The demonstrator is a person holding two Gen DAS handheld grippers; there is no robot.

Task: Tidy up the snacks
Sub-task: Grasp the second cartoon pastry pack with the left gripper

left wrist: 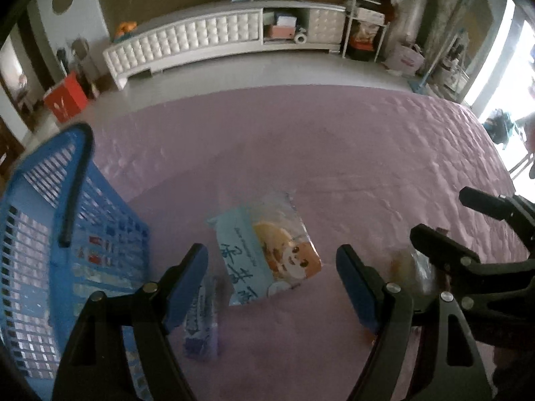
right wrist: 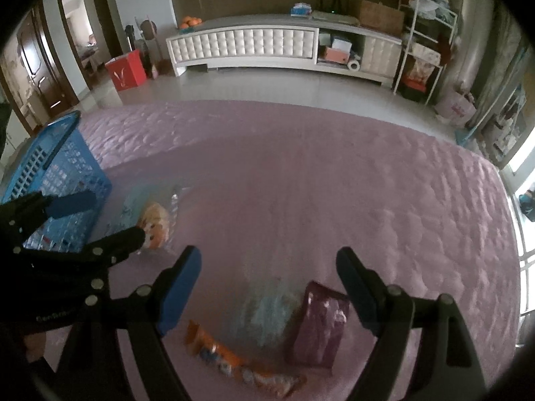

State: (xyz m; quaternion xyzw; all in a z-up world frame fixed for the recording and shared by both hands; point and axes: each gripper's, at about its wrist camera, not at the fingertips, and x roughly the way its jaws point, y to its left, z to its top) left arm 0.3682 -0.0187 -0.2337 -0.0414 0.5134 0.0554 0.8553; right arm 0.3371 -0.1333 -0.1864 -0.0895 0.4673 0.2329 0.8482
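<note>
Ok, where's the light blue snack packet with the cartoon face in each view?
Left wrist view: the light blue snack packet with the cartoon face lies centre, on the pink quilted cover.
Right wrist view: left of centre, partly behind the left hand-held gripper.
Shared landmark: blue plastic slatted basket, left of the packet.

A wide bed covered by a pale purple quilted spread (right wrist: 334, 173) is seen carrying everything. A blue slatted plastic basket with a black handle (left wrist: 43, 234) is set on it at the left edge. Just beside the basket, a light blue snack packet printed with a cartoon face (left wrist: 267, 247) and a slim blue-and-purple wrapped bar (left wrist: 200, 324) are laid flat. Further right, 3 more packets are laid close together: an orange elongated one (right wrist: 234, 361), a blurred pale blue one (right wrist: 267, 314) and a dark maroon pouch (right wrist: 317, 327).
</note>
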